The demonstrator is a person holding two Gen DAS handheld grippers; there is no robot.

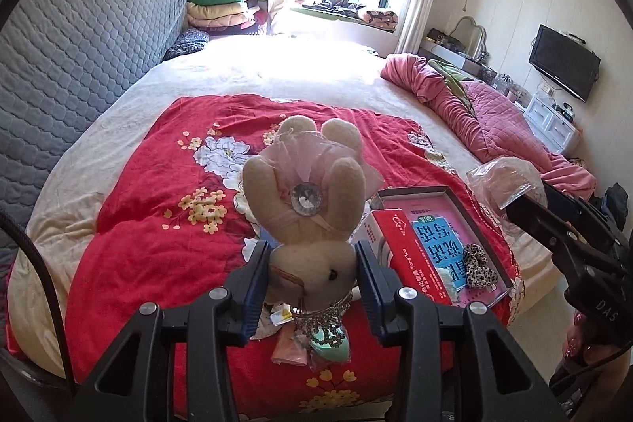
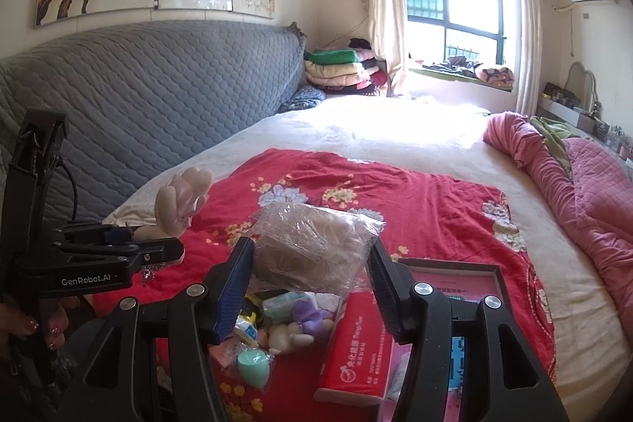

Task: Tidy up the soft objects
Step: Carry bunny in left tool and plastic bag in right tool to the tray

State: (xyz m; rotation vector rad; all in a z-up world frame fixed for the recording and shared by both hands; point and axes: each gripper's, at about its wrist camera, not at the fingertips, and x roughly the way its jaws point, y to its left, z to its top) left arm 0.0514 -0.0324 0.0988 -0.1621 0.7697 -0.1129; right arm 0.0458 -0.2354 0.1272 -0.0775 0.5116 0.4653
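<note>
Here, a cream plush rabbit with a pink gauze skirt and a round clear gem (image 1: 306, 200) is clamped by its head between the blue-padded fingers of the left gripper (image 1: 312, 263), its body and legs pointing away from the camera, raised above a red floral quilt (image 1: 158, 224) spread over a pale bed (image 1: 277, 70). In the right wrist view the same rabbit (image 2: 180, 202) is seen at the left, held clear of the quilt (image 2: 435, 208) by the left gripper (image 2: 174, 248).

A clear crinkled plastic bag with a tan soft filling (image 2: 312, 248) is pinched between the pads of the right gripper (image 2: 312, 283), also lifted off the quilt. In the left wrist view that bag (image 1: 502, 180) is seen at the right edge, gripped at the tip of the right gripper (image 1: 518, 202).

Beneath the raised items a small heap is left on the quilt: a mint-green egg-shaped sponge in clear wrap (image 2: 253, 362), a purple soft piece (image 2: 308, 315) and a small cream plush (image 2: 285, 337). Just beside the heap a red tissue pack (image 2: 356, 358) is leaned on the near edge of a shallow pink-lined cardboard box (image 1: 447, 192). Inside the box a blue printed card (image 1: 443, 244) and a leopard-print scrunchie (image 1: 478, 265) are lying.

A crumpled pink quilted blanket (image 2: 573, 192) is bunched at the far right of the bed.
</note>
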